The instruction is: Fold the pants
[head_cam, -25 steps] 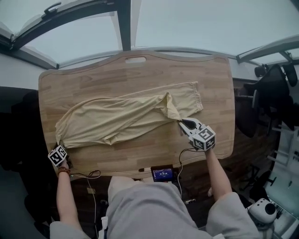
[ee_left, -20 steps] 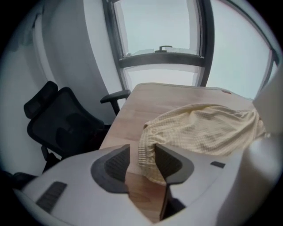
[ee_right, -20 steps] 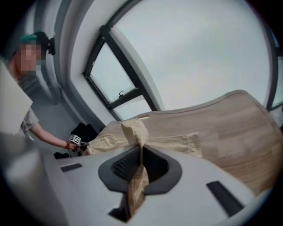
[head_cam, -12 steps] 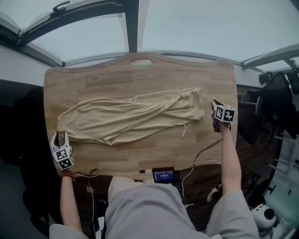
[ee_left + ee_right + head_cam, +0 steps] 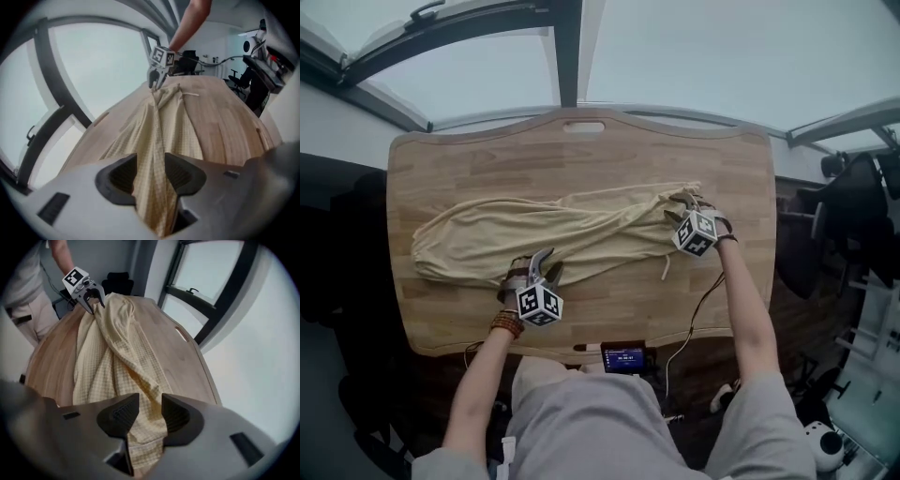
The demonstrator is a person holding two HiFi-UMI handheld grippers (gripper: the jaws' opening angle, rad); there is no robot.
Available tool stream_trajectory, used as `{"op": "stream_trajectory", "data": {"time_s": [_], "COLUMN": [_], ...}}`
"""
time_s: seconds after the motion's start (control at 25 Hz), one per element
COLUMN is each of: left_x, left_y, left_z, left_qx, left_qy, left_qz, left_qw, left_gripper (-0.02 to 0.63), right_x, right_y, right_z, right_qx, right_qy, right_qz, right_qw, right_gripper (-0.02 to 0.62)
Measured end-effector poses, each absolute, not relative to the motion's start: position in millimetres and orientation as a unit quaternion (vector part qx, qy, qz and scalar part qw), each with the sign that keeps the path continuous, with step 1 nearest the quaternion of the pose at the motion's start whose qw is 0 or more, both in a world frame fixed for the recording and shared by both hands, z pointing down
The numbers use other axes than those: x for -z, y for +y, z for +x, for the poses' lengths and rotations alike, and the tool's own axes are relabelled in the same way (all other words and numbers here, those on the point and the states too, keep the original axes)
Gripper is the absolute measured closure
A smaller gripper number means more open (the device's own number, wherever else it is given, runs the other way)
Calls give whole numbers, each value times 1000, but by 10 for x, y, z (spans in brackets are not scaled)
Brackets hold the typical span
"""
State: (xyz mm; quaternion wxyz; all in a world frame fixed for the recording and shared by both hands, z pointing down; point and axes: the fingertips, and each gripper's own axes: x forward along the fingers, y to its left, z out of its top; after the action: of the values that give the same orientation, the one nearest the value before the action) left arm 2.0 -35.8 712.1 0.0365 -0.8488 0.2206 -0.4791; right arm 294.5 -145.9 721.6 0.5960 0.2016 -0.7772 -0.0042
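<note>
Both grippers moved. Your left gripper [image 5: 544,264] has left the left end of the pants [image 5: 572,232] and now sits on their near edge, roughly a third of the way in from that end. Your right gripper [image 5: 680,208] was clear of the right end half a second ago and is now down on that end. The fold it held up a second ago is gone, and the cloth lies flat.

Count:
- 1 pair of pants, pale yellow check, stretched left to right on the surface [image 5: 581,159], both legs bunched together lengthwise.
- 2 grippers, one near each end of the pants, both pointing steeply down at the cloth.
- 1 drawstring end [image 5: 667,266], white, trailing off the near edge of the pants by the right end.
- 1 handle slot [image 5: 584,126] in the surface, beyond the far edge of the pants.
- 1 small screen unit [image 5: 624,355], on your side of the pants at the surface's rim.
- 1 dark cable [image 5: 705,298], on your side of the pants' right end.

Fingers:
- Left fingers [image 5: 119,176] have just been opening. They stand wide and straddle a raised ridge of pants cloth that runs up between them. Not clamped on it.
- Right fingers [image 5: 119,414] have also just been opening and stand wide. The hem at the right end of the pants lies between them, loose and not pinched.

Each gripper view shows the other gripper at the far end of the pants, fingers spread over the cloth.
</note>
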Motion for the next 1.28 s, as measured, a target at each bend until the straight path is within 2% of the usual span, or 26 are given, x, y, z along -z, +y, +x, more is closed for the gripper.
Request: {"op": "stream_trajectory", "data": {"time_s": [0.12,0.2,0.28,0.36,0.48,0.56,0.64,0.72,0.8,0.92,1.0,1.16,1.28], "left_x": [-7384,-7490,-7486,-7353,-6990,-6751,-6605,-6633,-6808,-7102,-7215,-7295,-7340], "left_y": [-364,-390,-439,-469,-441,-384,-260,-38,246,624,705,688,698], "left_z": [220,249,242,245,227,192,175,168,169,169,152,147,184], "left_qx": [511,529,530,511,470,445,430,439,464,499,510,521,530], "left_qy": [195,195,210,226,238,240,232,206,159,100,95,101,91], "left_qz": [-837,-826,-822,-829,-850,-863,-871,-871,-866,-856,-851,-844,-840], "left_qw": [20,8,-8,-20,-5,15,43,78,97,91,83,74,74], "left_gripper": [422,490,585,592,592,592,592,592,591,591,591,591,591], "right_x": [-7394,-7494,-7549,-7482,-6973,-6477,-6093,-6153,-6608,-7143,-7062,-6711,-6868], "right_y": [-1639,-1686,-1676,-1714,-1878,-1868,-1599,-1049,-426,391,411,-616,-1360], "right_z": [2953,2979,2959,2955,2984,2967,2878,2879,3130,3595,3649,3434,3528], "right_qx": [22,10,-2,10,63,140,229,256,180,-10,-87,-149,-178], "right_qy": [-762,-757,-756,-756,-769,-773,-775,-779,-780,-777,-795,-834,-805], "right_qz": [195,194,186,197,278,323,317,252,176,72,84,228,289], "right_qw": [617,624,628,624,572,527,496,514,573,625,595,479,487], "right_gripper": [445,448,541,578,578,578,578,578,574,473,460,460,434]}}
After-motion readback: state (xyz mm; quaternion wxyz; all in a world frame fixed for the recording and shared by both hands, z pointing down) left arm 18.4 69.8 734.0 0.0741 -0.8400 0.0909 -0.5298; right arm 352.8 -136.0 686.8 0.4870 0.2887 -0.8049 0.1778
